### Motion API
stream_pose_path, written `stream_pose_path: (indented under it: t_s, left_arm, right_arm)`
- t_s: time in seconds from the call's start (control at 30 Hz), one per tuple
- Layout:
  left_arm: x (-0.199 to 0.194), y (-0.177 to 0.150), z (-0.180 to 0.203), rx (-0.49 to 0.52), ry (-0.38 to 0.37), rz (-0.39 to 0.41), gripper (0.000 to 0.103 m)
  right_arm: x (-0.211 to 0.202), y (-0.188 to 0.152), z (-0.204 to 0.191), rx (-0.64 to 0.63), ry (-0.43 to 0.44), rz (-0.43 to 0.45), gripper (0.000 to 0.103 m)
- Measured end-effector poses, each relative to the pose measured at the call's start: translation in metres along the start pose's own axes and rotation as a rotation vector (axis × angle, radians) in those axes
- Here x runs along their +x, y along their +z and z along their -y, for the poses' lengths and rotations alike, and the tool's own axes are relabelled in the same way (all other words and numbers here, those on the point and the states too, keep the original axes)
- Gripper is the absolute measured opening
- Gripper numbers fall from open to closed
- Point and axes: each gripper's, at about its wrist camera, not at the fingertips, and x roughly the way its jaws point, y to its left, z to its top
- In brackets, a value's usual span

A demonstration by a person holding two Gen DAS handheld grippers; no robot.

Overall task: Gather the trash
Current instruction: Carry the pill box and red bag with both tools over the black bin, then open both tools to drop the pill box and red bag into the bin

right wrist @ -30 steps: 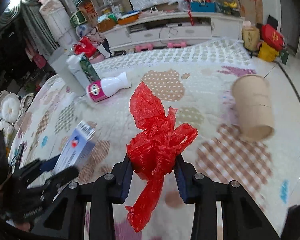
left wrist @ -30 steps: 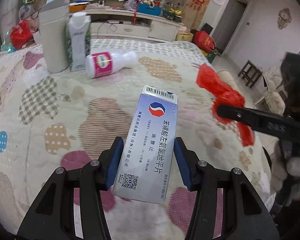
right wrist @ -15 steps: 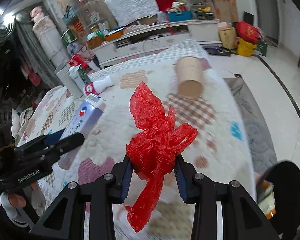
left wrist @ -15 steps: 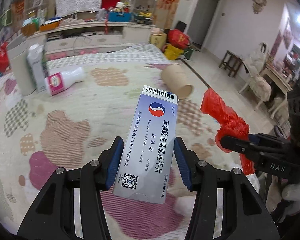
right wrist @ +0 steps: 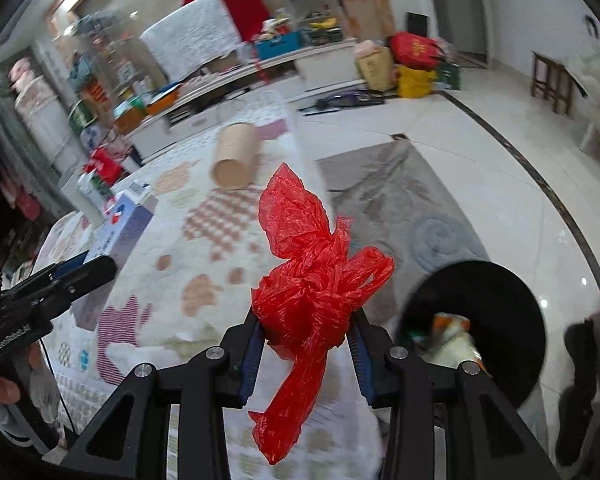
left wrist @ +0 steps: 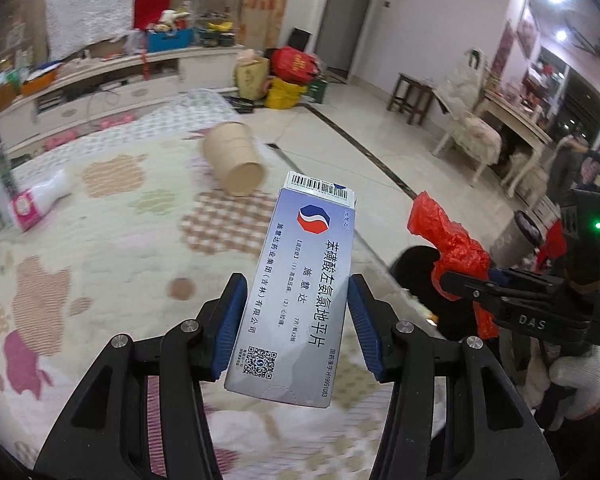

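Note:
My left gripper [left wrist: 297,308] is shut on a pale blue medicine box [left wrist: 300,292] with a barcode at its far end, held above the patterned quilt [left wrist: 100,248]. My right gripper [right wrist: 306,330] is shut on a crumpled red plastic bag [right wrist: 312,284]. In the left wrist view that red bag [left wrist: 448,240] and the right gripper [left wrist: 460,280] hang at the right. A black trash bin [right wrist: 480,312] with rubbish inside stands on the floor just right of the red bag. A cardboard tube [left wrist: 234,158] and a white bottle with a pink label [left wrist: 32,204] lie on the quilt.
The quilt's edge runs beside a grey rug [right wrist: 400,208] and shiny tiled floor [right wrist: 500,152]. A low white cabinet [left wrist: 100,80] with clutter lines the far wall. Red and yellow bags [left wrist: 292,76] sit on the floor; a wooden stool [left wrist: 414,94] and a draped chair stand farther right.
Both grippers have swung right across the quilt toward its edge, each keeping its hold. The floor and the black bin have come into view; the bottles have slid off to the left.

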Motion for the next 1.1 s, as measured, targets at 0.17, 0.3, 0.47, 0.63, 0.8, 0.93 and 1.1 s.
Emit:
stream_pose_path:
  t_s: [0.17, 0.3, 0.47, 0.63, 0.8, 0.93, 1.1]
  left_arm:
    - [0.017, 0.004, 0.042, 0.055, -0.060, -0.024, 0.050]
    - [0.040, 0.005, 0.076, 0.095, -0.099, -0.067, 0.050]
    - [0.064, 0.004, 0.110, 0.098, -0.167, -0.119, 0.050]
    - [0.082, 0.005, 0.135, 0.100, -0.240, -0.147, 0.050]
    - [0.103, 0.009, 0.149, 0.067, -0.315, -0.170, 0.054]
    - [0.110, 0.007, 0.151, 0.056, -0.322, -0.194, 0.061]
    - [0.106, 0.005, 0.146, 0.053, -0.312, -0.189, 0.061]
  right_arm:
    - [-0.010, -0.009, 0.042, 0.066, -0.058, -0.002, 0.037]
    - [-0.011, -0.018, 0.071, 0.111, -0.088, -0.013, 0.038]
    - [-0.013, -0.029, 0.101, 0.153, -0.115, -0.021, 0.038]
    - [-0.014, -0.034, 0.125, 0.187, -0.154, -0.021, 0.041]
    - [-0.017, -0.031, 0.142, 0.228, -0.180, 0.000, 0.060]
    - [-0.021, -0.035, 0.151, 0.263, -0.166, 0.009, 0.068]
    - [-0.017, -0.037, 0.150, 0.265, -0.160, -0.008, 0.068]
